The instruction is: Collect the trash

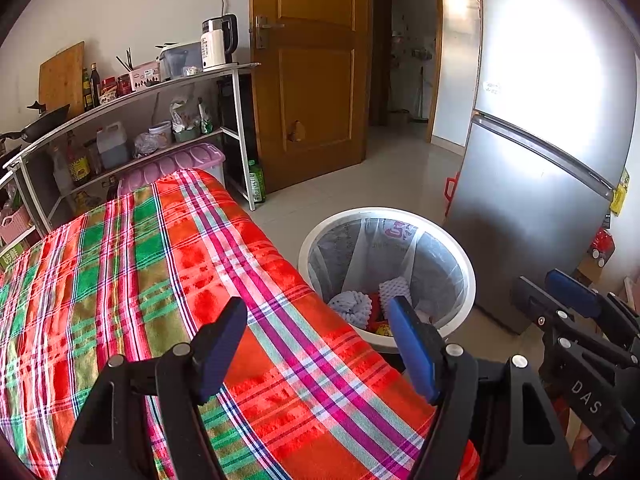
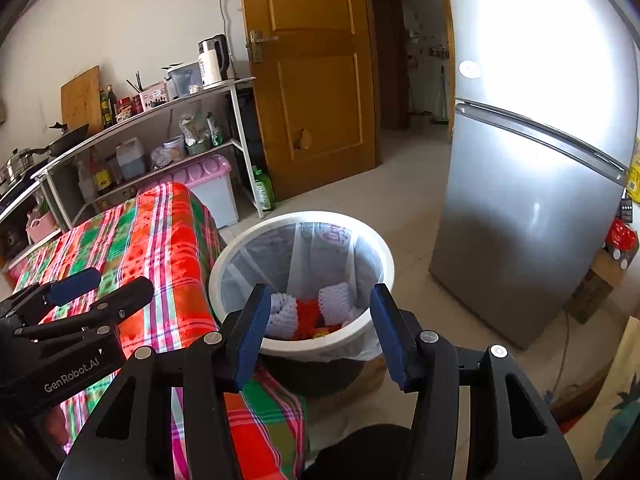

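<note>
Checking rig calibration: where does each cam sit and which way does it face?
Left wrist: on the left gripper, above the plaid cloth, facing the trash bin and door; fingers open, right gripper at the right edge.
Right wrist: on the right gripper, over the bin, facing the door and fridge; fingers open, left gripper at the left.
Shared: bin, cloth, fridge, door.

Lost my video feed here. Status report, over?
Left gripper open, empty, over plaid tablecloth. Right gripper open, empty, above trash bin. Foam nets already binned. Nothing in the way.
</note>
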Motion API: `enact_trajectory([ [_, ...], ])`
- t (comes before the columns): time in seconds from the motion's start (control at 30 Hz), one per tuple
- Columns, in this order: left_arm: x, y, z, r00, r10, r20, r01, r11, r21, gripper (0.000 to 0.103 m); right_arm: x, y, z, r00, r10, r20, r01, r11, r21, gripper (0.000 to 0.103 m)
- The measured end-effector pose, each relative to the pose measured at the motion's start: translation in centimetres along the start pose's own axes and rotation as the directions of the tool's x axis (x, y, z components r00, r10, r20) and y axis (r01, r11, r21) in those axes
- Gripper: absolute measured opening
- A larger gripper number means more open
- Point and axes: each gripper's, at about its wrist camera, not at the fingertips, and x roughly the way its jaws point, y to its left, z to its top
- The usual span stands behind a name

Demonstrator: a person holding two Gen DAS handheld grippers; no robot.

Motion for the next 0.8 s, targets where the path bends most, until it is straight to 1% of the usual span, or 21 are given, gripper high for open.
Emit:
enact_trajectory([
  [0.8, -0.18, 0.10, -0.01, 1.000, 0.004, -0.001, -0.004, 1.000, -0.003, 0.075, 0.04, -0.11, 0.11, 1.000, 0.001, 0.002, -0.001, 1.000, 0.000, 0.053],
])
